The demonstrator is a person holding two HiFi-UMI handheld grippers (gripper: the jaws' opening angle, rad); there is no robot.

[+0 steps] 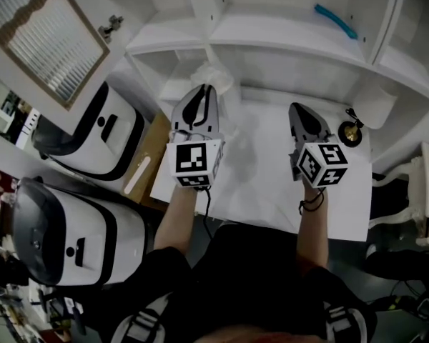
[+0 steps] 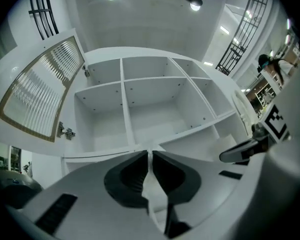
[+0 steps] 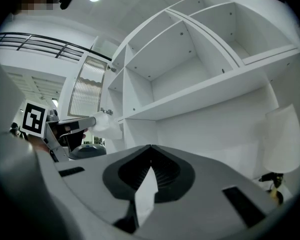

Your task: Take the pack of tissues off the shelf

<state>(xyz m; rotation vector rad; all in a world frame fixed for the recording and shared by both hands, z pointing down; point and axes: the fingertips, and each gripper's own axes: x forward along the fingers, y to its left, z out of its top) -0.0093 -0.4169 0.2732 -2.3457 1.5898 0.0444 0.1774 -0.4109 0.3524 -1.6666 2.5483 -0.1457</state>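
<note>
The pack of tissues (image 1: pixel 213 77) is a soft white bundle sticking out past the tips of my left gripper (image 1: pixel 204 90), in front of the lower shelf opening. In the left gripper view the left gripper (image 2: pixel 150 154) has its jaws almost together, with a thin white strip of the pack (image 2: pixel 151 184) pinched between them. The right gripper view shows the pack (image 3: pixel 104 121) held off the shelf at the left. My right gripper (image 1: pixel 298 108) hovers over the white table (image 1: pixel 257 184) with its tips meeting; the right gripper (image 3: pixel 150 147) holds nothing.
The white shelf unit (image 1: pixel 272 34) has bare compartments, with a blue object (image 1: pixel 336 20) on an upper shelf. A brass-based lamp (image 1: pixel 352 133) with a white shade (image 3: pixel 282 139) stands at the table's right. A ribbed-glass door (image 1: pixel 46 38) hangs open at left above two white appliances (image 1: pixel 93 131).
</note>
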